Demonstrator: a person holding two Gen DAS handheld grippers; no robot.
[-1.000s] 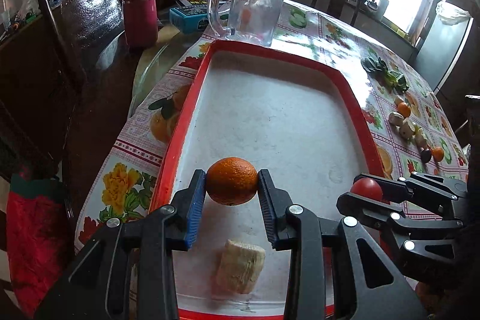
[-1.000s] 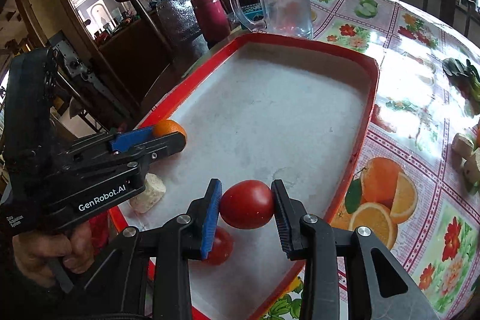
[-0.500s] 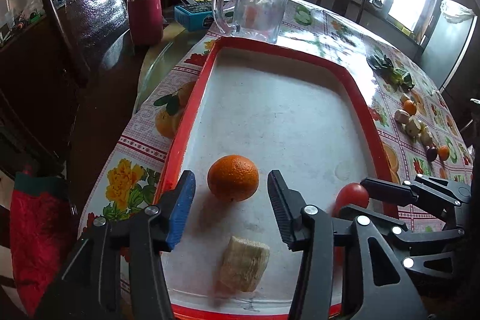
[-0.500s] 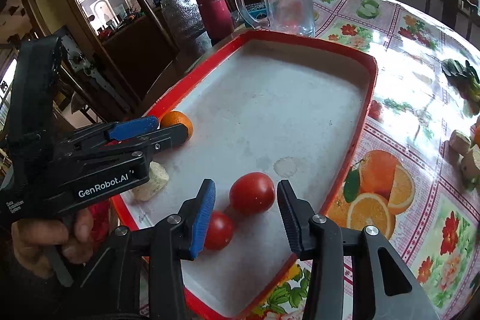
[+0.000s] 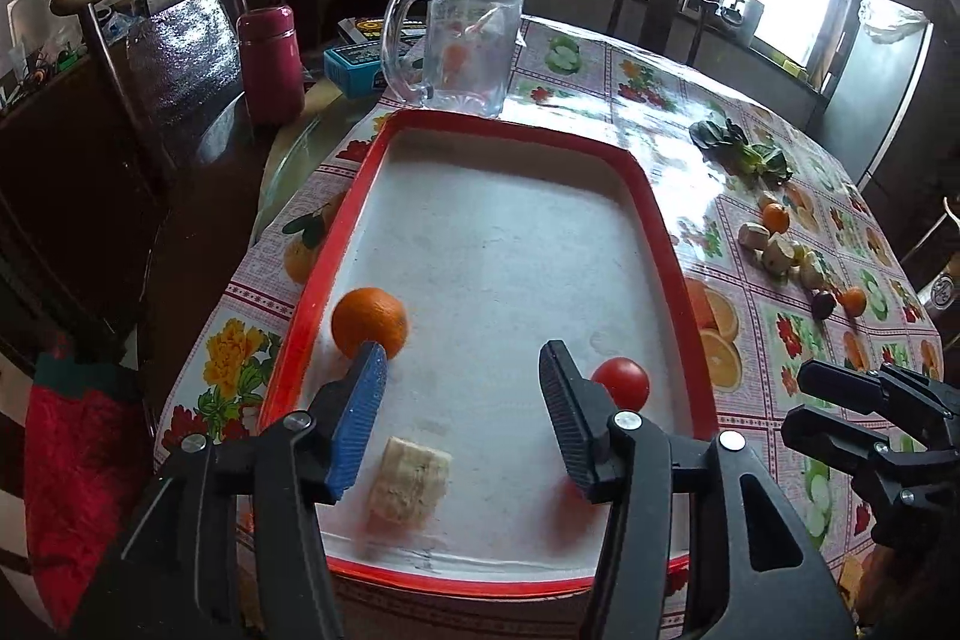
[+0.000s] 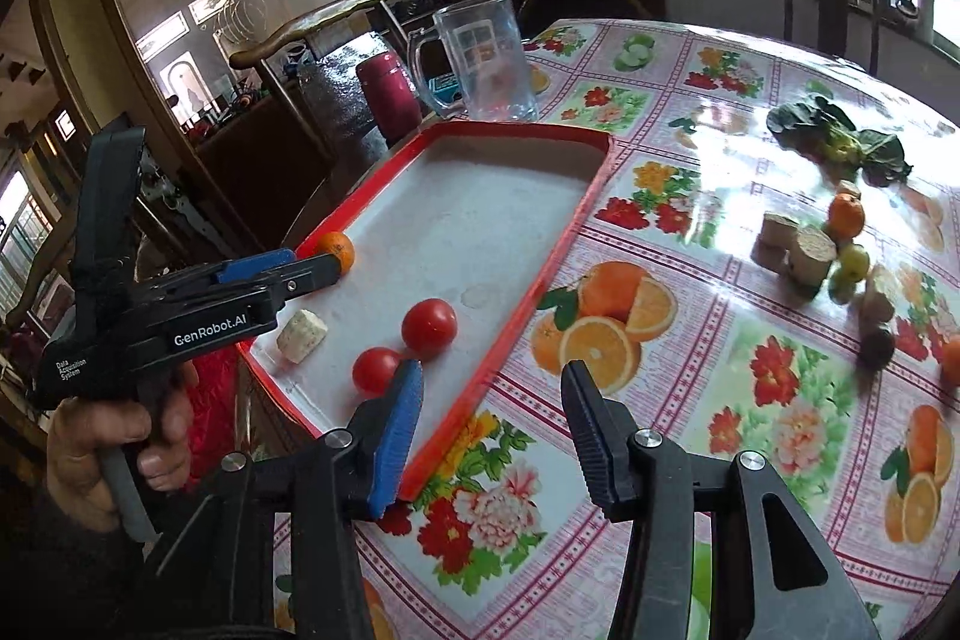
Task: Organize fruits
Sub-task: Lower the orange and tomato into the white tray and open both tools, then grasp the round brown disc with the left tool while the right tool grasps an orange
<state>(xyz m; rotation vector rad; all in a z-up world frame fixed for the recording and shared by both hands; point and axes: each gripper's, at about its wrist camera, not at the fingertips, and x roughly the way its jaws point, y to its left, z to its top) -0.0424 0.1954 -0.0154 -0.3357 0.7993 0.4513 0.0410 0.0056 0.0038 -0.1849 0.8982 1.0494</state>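
A red-rimmed tray point(image 5: 651, 196) point(image 6: 528, 310) lies on the flowered table. In it rest an orange point(image 5: 370, 321) point(image 6: 337, 250), a pale banana piece point(image 5: 409, 479) point(image 6: 302, 335) and two tomatoes point(image 6: 429, 327) point(image 6: 376, 370); one tomato point(image 5: 621, 381) shows in the left wrist view. My left gripper point(image 5: 462, 388) point(image 6: 312, 271) is open and empty above the tray's near end, just back from the orange. My right gripper point(image 6: 492, 400) point(image 5: 840, 400) is open and empty over the tray's right rim. More loose fruit point(image 6: 840, 244) point(image 5: 792, 256) lies on the table to the right.
A glass mug point(image 5: 459, 37) point(image 6: 480, 64) stands behind the tray's far end, with a maroon flask point(image 5: 270, 64) and a blue box point(image 5: 354, 61) to its left. Green leaves point(image 5: 744, 151) point(image 6: 840, 139) lie at the far right. A wooden chair point(image 5: 150, 40) stands left of the table.
Both grippers opened and pulled back. The left let the orange down into the tray; the right let its tomato down beside the other tomato and swung right toward the table.
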